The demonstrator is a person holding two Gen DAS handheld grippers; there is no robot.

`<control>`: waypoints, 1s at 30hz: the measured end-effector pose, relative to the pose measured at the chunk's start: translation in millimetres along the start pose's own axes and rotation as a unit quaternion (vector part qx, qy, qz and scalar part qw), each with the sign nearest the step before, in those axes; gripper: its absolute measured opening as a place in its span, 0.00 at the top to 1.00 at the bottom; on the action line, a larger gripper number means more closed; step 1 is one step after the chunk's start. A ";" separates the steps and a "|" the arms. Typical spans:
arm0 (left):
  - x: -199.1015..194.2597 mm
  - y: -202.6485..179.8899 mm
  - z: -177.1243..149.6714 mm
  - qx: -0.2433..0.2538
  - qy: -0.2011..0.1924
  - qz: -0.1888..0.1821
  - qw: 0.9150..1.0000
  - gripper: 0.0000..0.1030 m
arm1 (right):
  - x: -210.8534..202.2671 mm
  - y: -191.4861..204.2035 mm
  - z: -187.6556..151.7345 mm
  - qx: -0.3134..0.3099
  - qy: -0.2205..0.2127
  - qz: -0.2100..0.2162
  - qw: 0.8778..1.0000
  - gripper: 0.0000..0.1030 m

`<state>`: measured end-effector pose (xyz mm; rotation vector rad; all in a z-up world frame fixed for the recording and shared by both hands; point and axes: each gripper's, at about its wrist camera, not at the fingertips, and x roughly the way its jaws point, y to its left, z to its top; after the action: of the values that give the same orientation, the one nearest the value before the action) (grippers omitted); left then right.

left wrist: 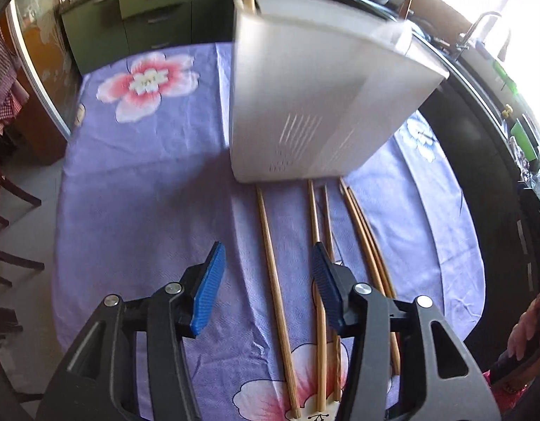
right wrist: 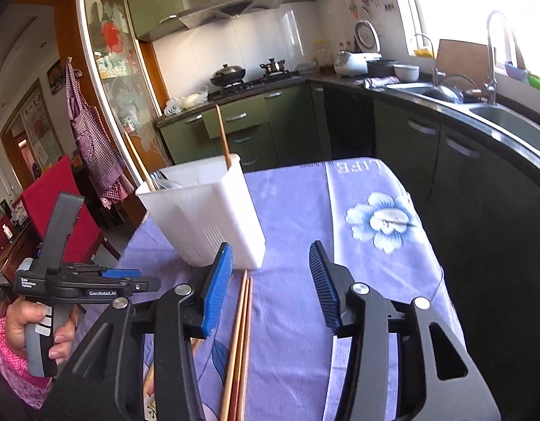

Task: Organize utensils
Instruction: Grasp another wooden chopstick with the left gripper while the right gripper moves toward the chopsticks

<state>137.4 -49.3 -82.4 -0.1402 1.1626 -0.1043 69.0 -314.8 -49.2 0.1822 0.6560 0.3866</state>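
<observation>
My left gripper (left wrist: pixel 268 289) is wide open and holds nothing. My right gripper (right wrist: pixel 271 289) is wide open too, and my left hand (right wrist: pixel 35 329) squeezes its handle.

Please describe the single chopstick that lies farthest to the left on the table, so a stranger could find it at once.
Find the white utensil holder standing on the purple flowered tablecloth. Bamboo chopsticks lie on the cloth in front of it. The leftmost chopstick lies alone, clearly apart from the others, and shows between the open left gripper's blue fingers.

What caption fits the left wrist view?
Open left gripper hovers over chopsticks lying before a white holder.
</observation>
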 end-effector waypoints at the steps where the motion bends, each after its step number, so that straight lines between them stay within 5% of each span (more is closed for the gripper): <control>1: 8.9 0.0 -0.4 -0.003 0.012 -0.002 1.000 0.58 | 0.6 -6.2 -6.2 0.008 0.005 -0.001 1.000 0.55; 15: 51.6 -8.2 8.0 -0.003 0.053 0.030 0.998 0.77 | 4.7 -36.2 -22.8 0.051 0.015 0.005 0.999 0.55; 24: 54.8 -21.6 2.7 0.015 0.039 0.065 0.997 0.86 | 4.1 -37.3 -22.5 0.060 0.014 0.008 0.998 0.54; 30: 50.9 -15.2 -2.1 0.009 0.038 0.053 0.998 0.93 | 10.3 -32.2 -22.5 0.054 0.024 0.011 0.998 0.54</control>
<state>155.4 -72.3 -126.9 -0.0597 1.2430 -0.0266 71.8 -339.1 -81.6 0.2847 0.7227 0.3772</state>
